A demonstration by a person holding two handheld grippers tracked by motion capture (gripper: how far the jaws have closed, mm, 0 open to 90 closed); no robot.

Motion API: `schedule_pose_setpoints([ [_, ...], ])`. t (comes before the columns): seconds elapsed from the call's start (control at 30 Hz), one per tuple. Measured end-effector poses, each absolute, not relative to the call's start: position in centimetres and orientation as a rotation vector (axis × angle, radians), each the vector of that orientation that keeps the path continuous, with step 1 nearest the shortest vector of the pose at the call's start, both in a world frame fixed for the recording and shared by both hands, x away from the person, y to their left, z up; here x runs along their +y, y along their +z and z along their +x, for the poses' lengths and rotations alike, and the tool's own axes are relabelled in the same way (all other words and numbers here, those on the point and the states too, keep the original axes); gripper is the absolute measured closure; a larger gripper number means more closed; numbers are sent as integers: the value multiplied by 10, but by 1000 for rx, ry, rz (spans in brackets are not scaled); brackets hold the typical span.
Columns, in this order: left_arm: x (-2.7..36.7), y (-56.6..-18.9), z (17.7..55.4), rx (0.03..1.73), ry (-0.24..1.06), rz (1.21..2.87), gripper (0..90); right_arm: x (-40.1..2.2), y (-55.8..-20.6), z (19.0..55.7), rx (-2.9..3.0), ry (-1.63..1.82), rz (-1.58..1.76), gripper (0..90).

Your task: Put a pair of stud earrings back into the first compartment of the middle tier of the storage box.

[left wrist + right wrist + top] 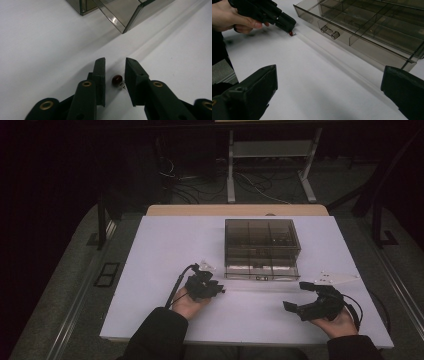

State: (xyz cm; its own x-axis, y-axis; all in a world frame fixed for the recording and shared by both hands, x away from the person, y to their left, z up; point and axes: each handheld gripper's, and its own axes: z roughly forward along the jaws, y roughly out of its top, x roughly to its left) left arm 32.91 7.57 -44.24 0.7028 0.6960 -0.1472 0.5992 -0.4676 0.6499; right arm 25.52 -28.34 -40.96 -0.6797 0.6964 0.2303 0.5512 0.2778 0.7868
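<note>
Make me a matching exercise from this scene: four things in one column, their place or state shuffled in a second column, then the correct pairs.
Things:
1. left gripper
2. right gripper
3. small red bead
4. clear drawer box

Places or states:
A. stands at the far middle of the white table, bottom drawer pulled out
B. lies on the table between two black jaws, touching neither
C. held wide open at the near right, nothing between its jaws
D. open, low over the table, jaws on either side of a tiny object

Pairs: 1-D, 2-C, 3-B, 4-A
</note>
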Motion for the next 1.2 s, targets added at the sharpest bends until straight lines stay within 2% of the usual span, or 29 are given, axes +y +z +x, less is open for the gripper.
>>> schedule_pose_setpoints([
  [0.3,78,-441,328,1001,154,2217,740,-284,-410,255,2376,1362,1179,3],
  [0.37,78,-441,327,1004,158,2224,769,-284,-410,255,2377,1361,1179,3],
  [0.77,80,-441,327,1013,146,2216,780,-284,-410,255,2376,1362,1179,3],
  [1.2,96,-424,330,1031,105,2104,781,-285,-410,255,2377,1364,1180,3],
])
